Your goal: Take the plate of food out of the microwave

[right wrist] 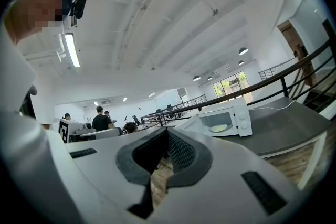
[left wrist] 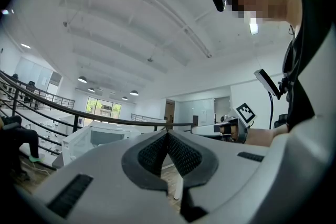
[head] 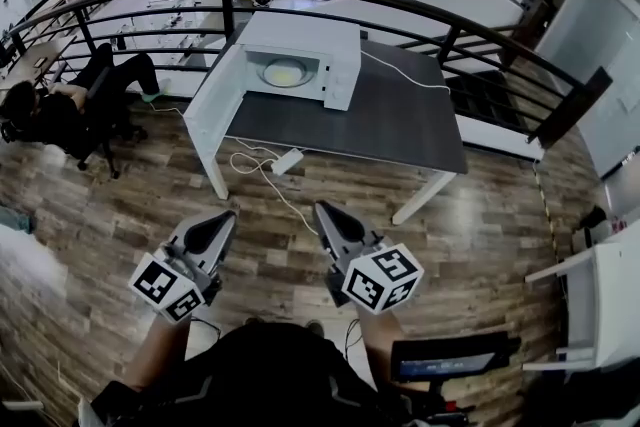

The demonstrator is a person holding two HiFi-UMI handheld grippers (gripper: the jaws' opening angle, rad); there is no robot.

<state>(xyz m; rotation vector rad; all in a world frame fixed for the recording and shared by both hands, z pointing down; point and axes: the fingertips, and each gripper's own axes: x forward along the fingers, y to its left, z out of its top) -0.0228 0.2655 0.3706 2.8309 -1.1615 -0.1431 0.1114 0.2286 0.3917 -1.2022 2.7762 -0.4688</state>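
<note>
Both tools hung well short of the worktop (head: 380,120), over the wooden floor. The left tongs (head: 224,218) and the right tongs (head: 324,213) were each clenched, pads pressed together with nothing between them. The microwave (head: 300,55) stood at the worktop's far left corner, its door (head: 213,103) swung open along the left edge. The plate of food (head: 285,72) sat inside the cavity, untouched.

The step in hand looked like the approach, so the sound course was to walk up to the worktop's near edge. On the way, the power strip (head: 287,161) and its cable lay on the floor just under that edge and needed stepping around. The tongs would have to be released before entering the cavity, since clenched tips could only shove the plate.

With the door on the left, the right tongs probably had the cleaner line. A grip on the plate's near rim, jaws above and below it, seemed best. The plate should then come straight out and level. The left tongs could steady the far side once it cleared the opening.
</note>
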